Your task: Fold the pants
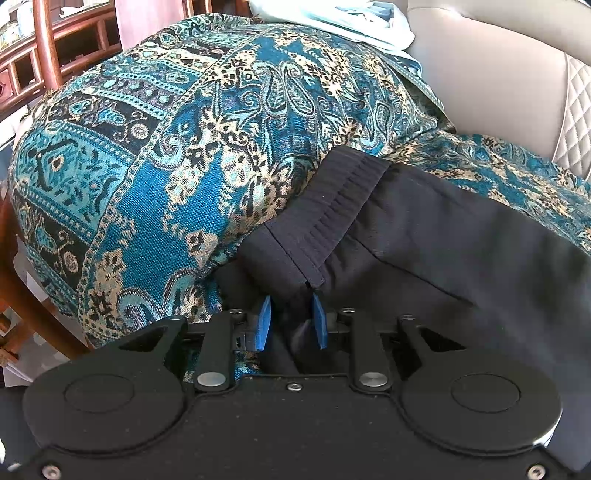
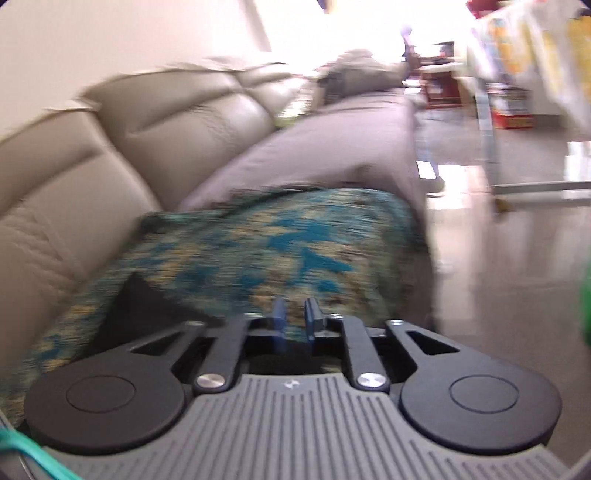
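While the left gripper (image 1: 290, 321) is clamped on the soft, limp pants (image 1: 424, 236) below the waistband (image 1: 332, 206), the right gripper (image 2: 295, 319) is parted, empty; the waistband should be gripped.

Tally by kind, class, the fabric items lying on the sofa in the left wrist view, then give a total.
Dark pants: 1
Teal patterned throw: 1
Pale blue cloth, at the top edge: 1
Total: 3
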Demonstrator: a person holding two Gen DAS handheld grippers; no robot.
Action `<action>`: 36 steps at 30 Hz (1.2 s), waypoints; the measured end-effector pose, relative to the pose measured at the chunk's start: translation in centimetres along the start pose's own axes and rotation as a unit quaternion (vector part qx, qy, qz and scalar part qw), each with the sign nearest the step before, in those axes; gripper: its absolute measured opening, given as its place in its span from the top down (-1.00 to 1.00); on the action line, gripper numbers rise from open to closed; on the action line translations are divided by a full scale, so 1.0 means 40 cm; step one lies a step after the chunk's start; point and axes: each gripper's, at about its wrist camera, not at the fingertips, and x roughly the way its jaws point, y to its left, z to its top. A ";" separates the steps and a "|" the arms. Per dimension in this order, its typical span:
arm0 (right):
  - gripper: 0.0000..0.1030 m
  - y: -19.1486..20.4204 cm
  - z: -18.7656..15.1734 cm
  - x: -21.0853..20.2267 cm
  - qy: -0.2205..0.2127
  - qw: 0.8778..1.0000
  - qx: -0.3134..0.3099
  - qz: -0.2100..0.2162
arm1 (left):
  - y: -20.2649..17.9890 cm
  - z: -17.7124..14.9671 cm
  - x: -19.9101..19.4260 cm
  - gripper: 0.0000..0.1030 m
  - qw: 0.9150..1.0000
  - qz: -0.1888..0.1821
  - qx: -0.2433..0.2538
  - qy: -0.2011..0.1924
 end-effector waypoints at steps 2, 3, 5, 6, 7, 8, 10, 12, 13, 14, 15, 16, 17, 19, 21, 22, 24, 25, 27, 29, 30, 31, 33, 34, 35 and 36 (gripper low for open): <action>-0.19 0.036 0.004 0.005 0.010 0.999 -0.026 0.046 | 0.000 0.000 0.000 0.54 1.000 0.000 0.000 0.000; -0.20 0.061 0.003 0.009 0.018 0.996 -0.044 0.071 | 0.001 0.000 0.001 0.54 1.000 0.000 0.000 0.000; -0.27 0.118 -0.005 0.019 0.045 0.987 -0.084 0.126 | 0.000 0.000 0.000 0.54 1.000 0.000 0.000 0.000; -0.29 0.150 -0.013 0.025 0.061 0.981 -0.106 0.153 | 0.000 0.000 0.000 0.54 1.000 0.001 0.000 -0.001; -0.29 0.184 -0.023 0.032 0.082 0.971 -0.131 0.182 | 0.000 0.000 0.000 0.53 1.000 0.001 0.001 -0.001; -0.29 0.217 -0.036 0.040 0.102 0.961 -0.153 0.205 | 0.000 0.001 0.000 0.53 1.000 0.001 0.001 -0.001; -0.28 0.278 -0.068 0.069 0.143 0.942 -0.196 0.232 | 0.001 0.002 0.001 0.52 1.000 0.002 0.002 0.000; -0.27 0.325 -0.085 0.085 0.115 0.937 -0.256 0.210 | 0.002 0.003 0.002 0.51 1.000 0.002 0.003 0.000; -0.27 0.342 -0.084 0.104 0.100 0.937 -0.276 0.190 | 0.002 0.003 0.002 0.51 1.000 0.001 0.003 0.000; -0.27 0.351 -0.074 0.129 0.093 0.940 -0.282 0.171 | 0.003 0.003 0.002 0.51 1.000 0.001 0.003 -0.001; -0.27 0.355 -0.061 0.154 0.089 0.944 -0.275 0.160 | 0.002 0.001 0.002 0.51 1.000 0.002 0.004 -0.002; -0.26 0.360 -0.046 0.178 0.088 0.948 -0.267 0.148 | 0.000 -0.001 0.001 0.51 1.000 0.002 0.004 -0.003; -0.26 0.368 -0.035 0.196 0.089 0.951 -0.264 0.135 | -0.001 -0.003 0.001 0.51 1.000 0.003 0.006 -0.005; -0.30 0.404 -0.023 0.214 0.087 0.953 -0.274 0.097 | -0.002 -0.007 0.001 0.50 1.000 0.004 0.008 -0.009; -0.33 0.438 -0.025 0.203 0.083 0.953 -0.283 0.071 | -0.001 -0.009 0.000 0.50 1.000 0.003 0.009 -0.010; -0.34 0.446 -0.029 0.187 0.079 0.953 -0.281 0.081 | 0.000 -0.009 0.000 0.50 1.000 0.001 0.008 -0.011; -0.38 0.451 -0.042 0.141 0.068 0.953 -0.272 0.117 | 0.004 -0.010 -0.001 0.50 1.000 -0.003 0.008 -0.011; -0.39 0.459 -0.050 0.116 0.066 0.951 -0.271 0.135 | 0.005 -0.011 -0.002 0.49 1.000 -0.004 0.008 -0.012; -0.40 0.475 -0.072 0.062 0.070 0.944 -0.272 0.173 | 0.006 -0.015 -0.006 0.49 1.000 -0.007 0.009 -0.015; -0.43 0.494 -0.106 -0.002 0.078 0.931 -0.278 0.221 | 0.009 -0.019 -0.007 0.49 1.000 -0.010 0.010 -0.019; -0.45 0.507 -0.125 -0.034 0.083 0.924 -0.282 0.243 | 0.008 -0.022 -0.009 0.49 1.000 -0.010 0.012 -0.022; -0.46 0.520 -0.148 -0.069 0.089 0.916 -0.285 0.267 | 0.007 -0.025 -0.010 0.49 1.000 -0.010 0.016 -0.024; -0.48 0.553 -0.202 -0.131 0.115 0.897 -0.284 0.317 | 0.003 -0.030 -0.014 0.48 0.999 -0.009 0.024 -0.030; -0.48 0.572 -0.235 -0.164 0.131 0.885 -0.285 0.344 | 0.002 -0.032 -0.014 0.48 0.999 -0.009 0.027 -0.032; -0.49 0.593 -0.272 -0.202 0.146 0.871 -0.288 0.371 | 0.003 -0.034 -0.014 0.48 0.999 -0.011 0.029 -0.035; -0.50 0.617 -0.305 -0.238 0.158 0.855 -0.297 0.395 | 0.003 -0.035 -0.014 0.48 0.999 -0.012 0.030 -0.036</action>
